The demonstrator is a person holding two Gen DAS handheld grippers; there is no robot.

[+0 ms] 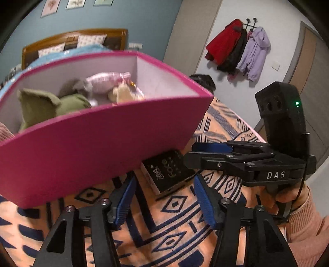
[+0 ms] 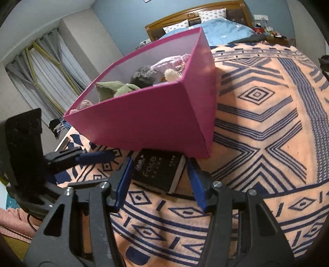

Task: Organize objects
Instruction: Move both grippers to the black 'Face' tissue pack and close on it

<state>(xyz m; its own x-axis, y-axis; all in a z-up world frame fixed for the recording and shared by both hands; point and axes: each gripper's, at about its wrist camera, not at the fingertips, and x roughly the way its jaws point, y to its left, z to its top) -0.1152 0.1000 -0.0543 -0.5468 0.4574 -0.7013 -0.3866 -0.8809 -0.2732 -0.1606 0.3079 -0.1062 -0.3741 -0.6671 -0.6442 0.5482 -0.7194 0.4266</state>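
Observation:
A magenta box (image 1: 98, 143) (image 2: 144, 117) stands on the patterned blanket and holds soft toys: a green one (image 1: 47, 104) (image 2: 115, 88), a grey one (image 2: 144, 76), a pink one (image 1: 104, 82) and a beige one (image 1: 123, 93). A small black box with white lettering (image 1: 168, 172) (image 2: 158, 172) lies flat on the blanket against the magenta box's near side. My right gripper (image 2: 158, 180) is open, its blue pads on either side of the black box. My left gripper (image 1: 164, 201) is open and empty, just short of the black box.
The orange blanket with dark blue pattern (image 2: 257, 123) covers the surface. A bed with a wooden headboard (image 2: 195, 14) and blue cover is behind. Coats (image 1: 238, 49) hang on the far wall. Curtains (image 2: 41, 78) are at the left.

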